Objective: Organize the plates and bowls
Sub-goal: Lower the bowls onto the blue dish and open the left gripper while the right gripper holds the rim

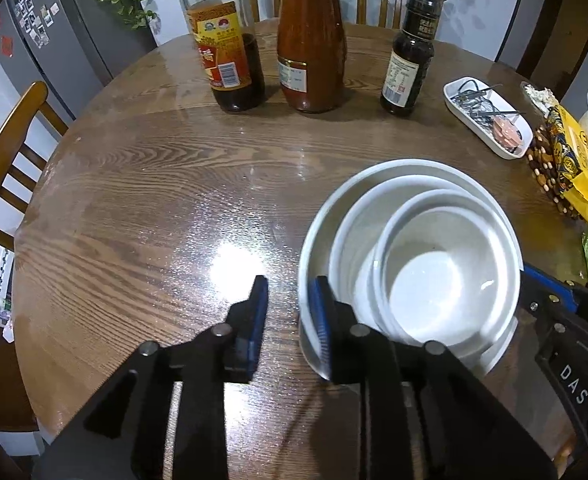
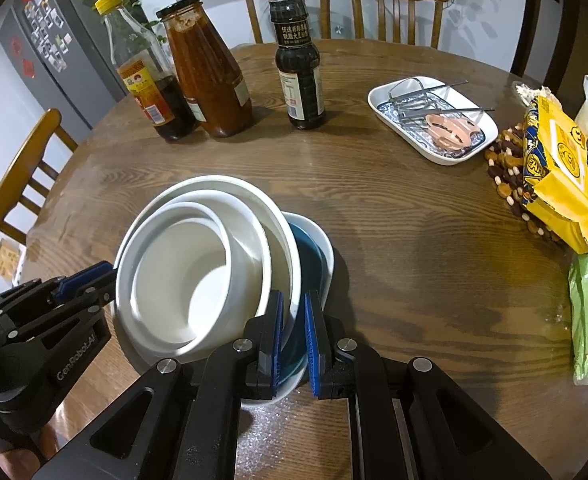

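bowls [image 2: 198,276] nested on plate [image 2: 314,264] – bottles [image 2: 210,72] behind

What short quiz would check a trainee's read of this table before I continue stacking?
1. True or false: the left gripper is clamped on the white bowls.
2. How many bottles stand on the table?
3. The right gripper grips: A) the blue dish's rim, B) a bottle, C) a mug.
Key: 1 false, its jaws are open; 2 three; 3 A.
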A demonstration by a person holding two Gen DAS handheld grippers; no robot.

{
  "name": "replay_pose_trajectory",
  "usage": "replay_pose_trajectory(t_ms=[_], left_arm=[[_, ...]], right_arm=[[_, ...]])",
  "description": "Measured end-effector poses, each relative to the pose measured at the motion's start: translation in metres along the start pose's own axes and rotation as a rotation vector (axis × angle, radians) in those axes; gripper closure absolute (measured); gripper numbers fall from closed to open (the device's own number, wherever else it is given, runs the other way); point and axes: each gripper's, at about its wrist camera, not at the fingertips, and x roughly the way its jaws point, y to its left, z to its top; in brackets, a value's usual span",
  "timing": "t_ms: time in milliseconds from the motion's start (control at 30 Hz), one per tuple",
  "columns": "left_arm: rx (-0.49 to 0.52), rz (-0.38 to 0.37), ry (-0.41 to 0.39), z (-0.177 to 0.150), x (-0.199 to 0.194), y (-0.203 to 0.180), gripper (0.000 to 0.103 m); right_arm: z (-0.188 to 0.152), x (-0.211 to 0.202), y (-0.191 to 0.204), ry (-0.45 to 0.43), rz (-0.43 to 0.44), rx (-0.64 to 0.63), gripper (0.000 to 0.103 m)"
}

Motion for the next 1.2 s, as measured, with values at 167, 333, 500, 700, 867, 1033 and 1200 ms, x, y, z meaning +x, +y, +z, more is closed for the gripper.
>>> replay_pose_trajectory(t_ms=[167, 333, 500, 700, 867, 1033, 1200], left_arm=[[-0.007, 0.013, 0.000, 0.000, 0.001, 0.003, 0.064], [-0.002, 0.032, -0.008, 0.000, 0.001, 0.003, 0.057], [-0.010, 0.035, -0.009, 0.000, 0.001, 0.004, 0.053], [-0.011, 0.043, -0.013, -0.001, 0.001, 0.005, 0.049], [-0.011, 0.052, -0.017, -0.002, 0.000, 0.006, 0.045], [-0.023, 0.056, -0.018, -0.002, 0.001, 0.010, 0.039], [-0.030, 0.063, -0.017, -0.003, 0.001, 0.012, 0.033]], right_arm=[[0.001, 0.000, -0.001, -0.004, 0.001, 0.005, 0.091], [0.001, 0.001, -0.002, -0.004, -0.003, 0.009, 0.090], [0.001, 0.001, -0.002, -0.004, -0.007, 0.006, 0.090], [0.001, 0.001, -0.002, -0.003, -0.006, 0.008, 0.090], [0.001, 0.001, -0.002, -0.004, -0.006, 0.008, 0.090], [0.001, 0.001, -0.003, -0.006, -0.009, 0.013, 0.090], [0.001, 0.000, -0.001, -0.007, -0.019, 0.007, 0.090]])
